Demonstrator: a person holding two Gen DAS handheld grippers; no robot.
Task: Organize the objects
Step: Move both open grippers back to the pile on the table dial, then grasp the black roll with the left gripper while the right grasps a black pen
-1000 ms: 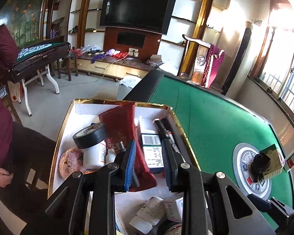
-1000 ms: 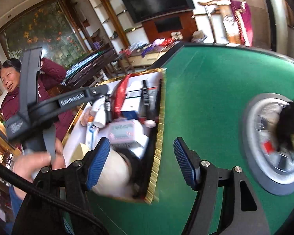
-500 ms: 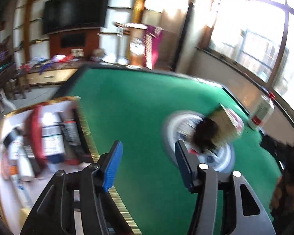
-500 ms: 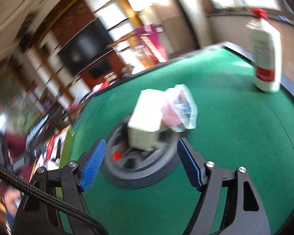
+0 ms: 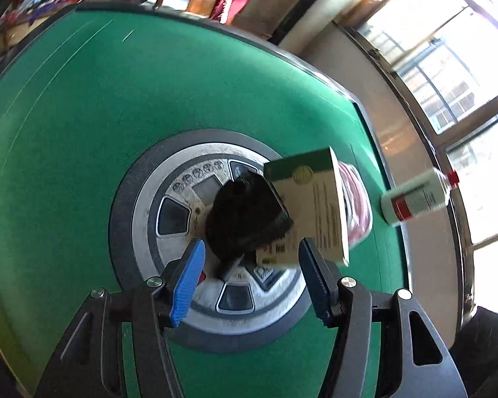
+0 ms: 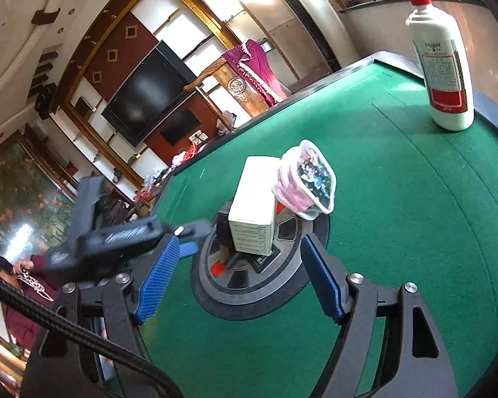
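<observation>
Two tools are hovering open over the green surface (image 5: 83, 132), gripping nothing.
At frame centre, the left tool (image 5: 249, 278), jaws just widened, is framing the black object (image 5: 245, 219) and box (image 5: 312, 205) on the round hub (image 5: 142, 219); the right tool (image 6: 239, 278), also recently widened, is facing the box (image 6: 254, 212), pink pouch (image 6: 302, 182); bottle (image 6: 443, 63) upper right.

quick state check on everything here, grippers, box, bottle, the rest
left gripper: open, empty
right gripper: open, empty
box: upright on the hub, closed
black thing: on hub, against box
pink tub: tilted, leaning on box
bottle: upright, capped, at table edge
</observation>
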